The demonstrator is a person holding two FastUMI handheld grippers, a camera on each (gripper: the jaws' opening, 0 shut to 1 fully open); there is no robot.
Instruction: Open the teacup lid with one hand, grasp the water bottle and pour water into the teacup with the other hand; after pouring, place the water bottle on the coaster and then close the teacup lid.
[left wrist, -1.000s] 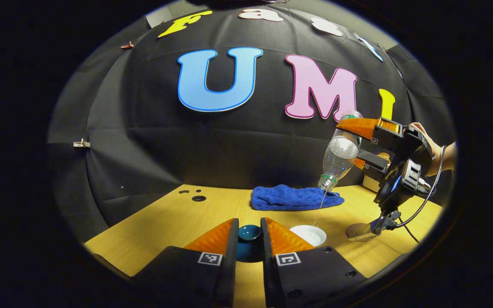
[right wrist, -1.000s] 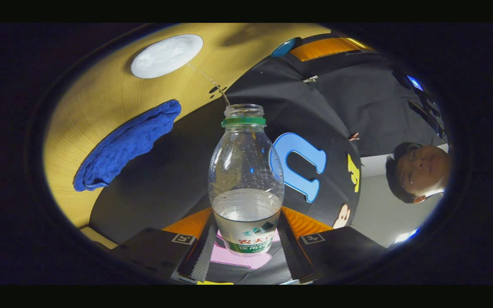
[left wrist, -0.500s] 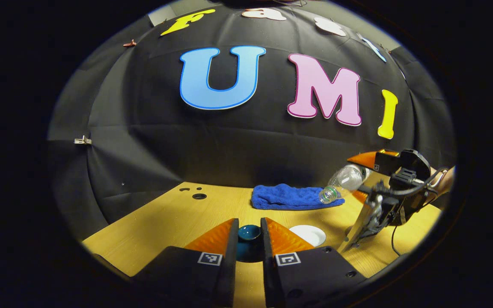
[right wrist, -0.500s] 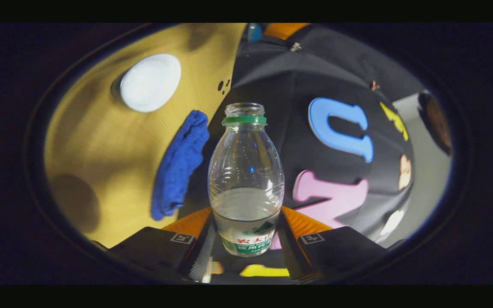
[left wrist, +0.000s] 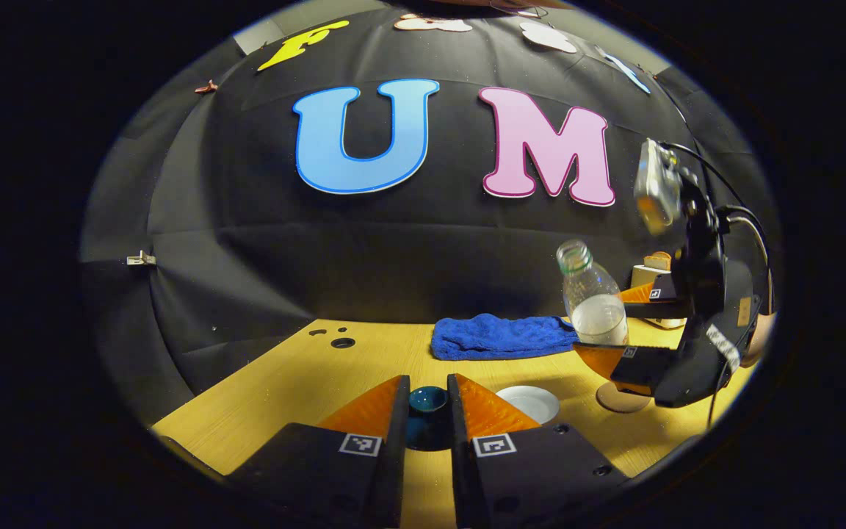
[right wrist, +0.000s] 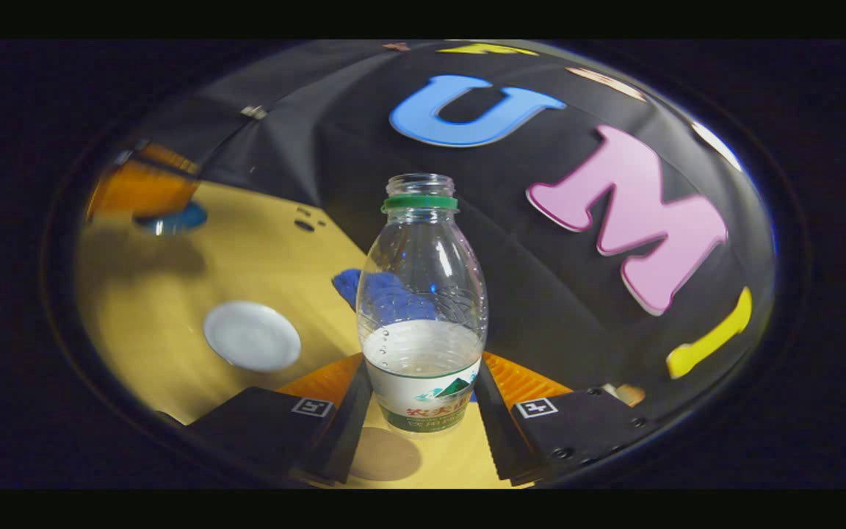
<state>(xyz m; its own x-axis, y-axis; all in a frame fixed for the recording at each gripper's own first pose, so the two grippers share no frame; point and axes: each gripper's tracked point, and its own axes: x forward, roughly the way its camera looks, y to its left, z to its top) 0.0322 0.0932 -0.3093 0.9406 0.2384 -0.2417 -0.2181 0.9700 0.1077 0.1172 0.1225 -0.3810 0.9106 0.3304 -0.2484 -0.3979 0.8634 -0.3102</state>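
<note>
A clear water bottle (right wrist: pixel 423 308) with a green neck ring, uncapped and part full, stands upright in my right gripper (right wrist: pixel 423 371), which is shut on its labelled lower body. It hangs just above a round brown coaster (right wrist: pixel 385 454). The left gripper view has the bottle (left wrist: pixel 590 303), the right gripper (left wrist: pixel 620 327) and the coaster (left wrist: pixel 620 398) at the right. The white teacup (left wrist: pixel 530 403) sits uncovered on the table. My left gripper (left wrist: pixel 427 393) is shut on the dark teal teacup lid (left wrist: pixel 427 401), held left of the cup.
A folded blue towel (left wrist: pixel 500 337) lies at the back of the wooden table (left wrist: pixel 305 375), behind the cup. Small round holes (left wrist: pixel 341 342) mark the table's far left. A small beige box (left wrist: pixel 649 273) sits at the back right.
The bottle swung from tipped, pouring into the cup, to upright and came down over the coaster. The water stream has stopped. My left gripper stayed put with the lid.
</note>
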